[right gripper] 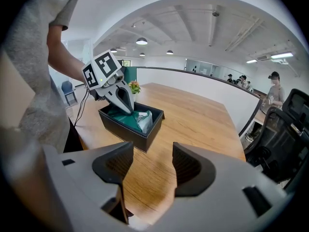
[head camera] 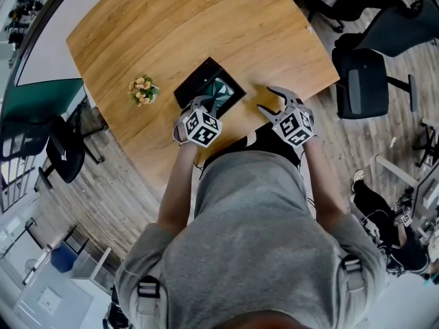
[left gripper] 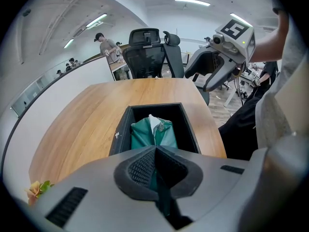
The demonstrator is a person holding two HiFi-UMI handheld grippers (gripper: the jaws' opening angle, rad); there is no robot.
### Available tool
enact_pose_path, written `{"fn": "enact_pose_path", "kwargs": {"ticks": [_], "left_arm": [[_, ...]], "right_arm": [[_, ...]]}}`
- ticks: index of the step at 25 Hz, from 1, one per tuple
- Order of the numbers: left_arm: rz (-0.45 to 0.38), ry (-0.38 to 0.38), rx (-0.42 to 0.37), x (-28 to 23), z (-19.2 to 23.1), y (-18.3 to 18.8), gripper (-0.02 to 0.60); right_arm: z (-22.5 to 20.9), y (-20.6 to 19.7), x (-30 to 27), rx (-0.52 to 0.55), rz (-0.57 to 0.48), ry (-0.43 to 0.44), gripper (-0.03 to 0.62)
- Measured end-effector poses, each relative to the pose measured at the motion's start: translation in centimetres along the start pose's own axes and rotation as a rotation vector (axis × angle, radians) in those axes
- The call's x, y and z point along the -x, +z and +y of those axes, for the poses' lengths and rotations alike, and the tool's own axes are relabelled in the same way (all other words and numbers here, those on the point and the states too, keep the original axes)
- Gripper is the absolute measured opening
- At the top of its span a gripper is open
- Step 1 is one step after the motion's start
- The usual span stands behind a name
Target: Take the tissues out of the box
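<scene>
The left tongs (left gripper: 155, 153) fill the bottom of their own view, pads pressed together with a sliver of green wrapper pinched between them, so they look clamped on the near end of the tissue pack (left gripper: 166, 135). This pack lies inside the black box (left gripper: 119, 132), directly below and ahead of these tongs, which come in steeply from above. Its long axis runs along the box's long axis, away from them. The box sits close to the edge of the surface (head camera: 206, 26) where the person stands, turned at an angle to that edge, with a small bunch of flowers (head camera: 142, 91) near the same edge on its left. The right tongs (right gripper: 152, 153) hover over bare wood just beside the box on its right, jaws well apart with nothing between them. The left hand is therefore plainly the nearer one, and the only one with a hold. The pack is a soft, crumpled green wrapper with a pale, whitish patch at its crest. It takes up the near part of the box, while the far end shows only dark floor. Since the box walls stand close on both long sides, the lift probably has to go straight up rather than sideways, and the slack wrapper may stretch or slip before the bulk follows.
</scene>
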State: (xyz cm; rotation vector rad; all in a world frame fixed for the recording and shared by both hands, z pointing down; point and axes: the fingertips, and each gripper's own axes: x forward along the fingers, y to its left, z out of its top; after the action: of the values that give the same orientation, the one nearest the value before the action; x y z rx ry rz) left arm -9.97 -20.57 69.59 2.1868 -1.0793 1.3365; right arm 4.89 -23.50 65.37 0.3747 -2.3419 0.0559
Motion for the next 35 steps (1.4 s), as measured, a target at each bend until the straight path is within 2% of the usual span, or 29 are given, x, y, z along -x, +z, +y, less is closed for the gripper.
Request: {"fn": "enact_pose_path", "kwargs": {"ticks": [29,35], "left_arm": [[-0.034,0.035,-0.12,3.4,-1.0,2.1,0.02],[-0.028,0.071,-0.137,4.3,-0.9,2.3,0.02]], "right_arm": [[2.8,-0.2,3.1,-0.044,-0.038,-0.123,0.259],[3.5,-1.3,4.0,-0.048,-0.032,-0.121,0.258]]}}
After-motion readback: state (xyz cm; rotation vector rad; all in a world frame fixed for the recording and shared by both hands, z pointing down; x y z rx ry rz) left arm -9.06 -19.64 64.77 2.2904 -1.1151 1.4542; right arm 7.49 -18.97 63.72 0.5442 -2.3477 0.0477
